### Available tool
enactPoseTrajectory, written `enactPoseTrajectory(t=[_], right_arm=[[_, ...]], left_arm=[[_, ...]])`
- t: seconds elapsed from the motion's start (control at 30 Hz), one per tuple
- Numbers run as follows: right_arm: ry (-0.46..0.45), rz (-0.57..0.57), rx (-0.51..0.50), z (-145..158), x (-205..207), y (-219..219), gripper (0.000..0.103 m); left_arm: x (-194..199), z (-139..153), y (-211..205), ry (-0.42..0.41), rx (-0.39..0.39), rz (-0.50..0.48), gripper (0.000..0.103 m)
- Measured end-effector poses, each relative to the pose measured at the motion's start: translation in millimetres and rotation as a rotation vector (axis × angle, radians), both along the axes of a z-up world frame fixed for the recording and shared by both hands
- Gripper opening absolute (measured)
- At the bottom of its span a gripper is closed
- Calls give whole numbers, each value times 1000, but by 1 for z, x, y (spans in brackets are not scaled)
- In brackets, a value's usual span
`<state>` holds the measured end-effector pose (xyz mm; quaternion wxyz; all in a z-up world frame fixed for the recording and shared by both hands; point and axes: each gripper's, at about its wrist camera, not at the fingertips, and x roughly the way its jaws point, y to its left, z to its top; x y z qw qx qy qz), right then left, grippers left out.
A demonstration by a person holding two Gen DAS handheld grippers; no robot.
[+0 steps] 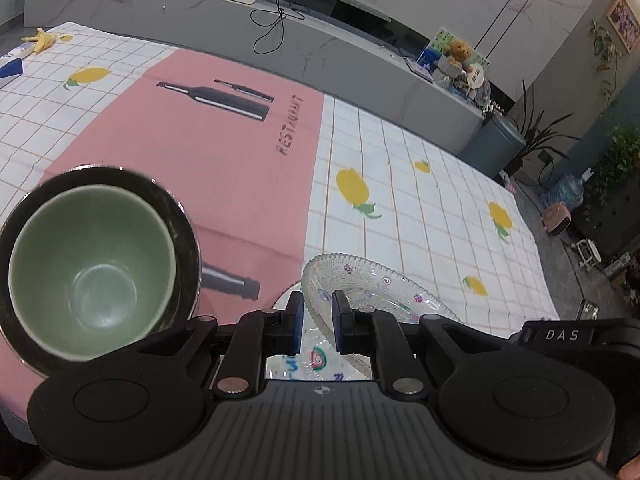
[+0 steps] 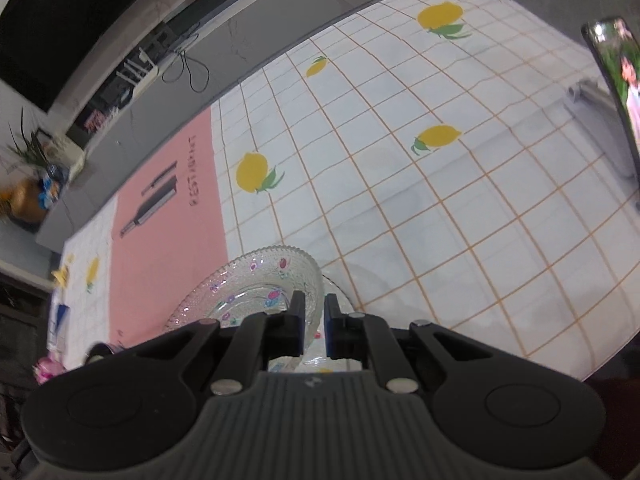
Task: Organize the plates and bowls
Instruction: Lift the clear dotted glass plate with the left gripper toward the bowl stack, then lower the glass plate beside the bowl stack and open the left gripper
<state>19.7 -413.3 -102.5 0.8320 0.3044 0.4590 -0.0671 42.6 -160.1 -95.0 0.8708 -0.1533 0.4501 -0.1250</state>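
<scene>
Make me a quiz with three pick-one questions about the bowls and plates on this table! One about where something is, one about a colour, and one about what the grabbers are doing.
1. Where does the green bowl sit?
A. Inside a dark bowl
B. On the glass dish
C. On the floor

2. What colour is the middle panel of the tablecloth?
A. Blue
B. Pink
C. Black

3. What is the left gripper doing?
A. Wide open over the table
B. Gripping a banana
C. Closed on the glass dish

Answers: 1 A, the dark rim rings the green bowl. 2 B, the panel with the bottle print is pink. 3 C, its blue pads pinch the dish's rim; the right gripper holds the rim too.
</scene>
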Motion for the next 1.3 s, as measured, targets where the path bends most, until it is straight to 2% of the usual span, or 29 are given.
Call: enactPoseTrajectory(t=[0.67, 0.93, 1.1, 1.3], right_arm=[[178, 159, -202, -17, 23, 32, 8], [228, 195, -235, -23, 30, 39, 8], [242, 211, -251, -24, 32, 41, 8], [233, 224, -227, -24, 32, 42, 20]], left_arm=[[-7, -19, -7, 19, 125, -43, 16], [-7, -26, -15, 18, 189, -51, 16], [-6, -33, -15, 54, 208, -55, 16], [-8, -33, -19, 50, 240, -85, 16]])
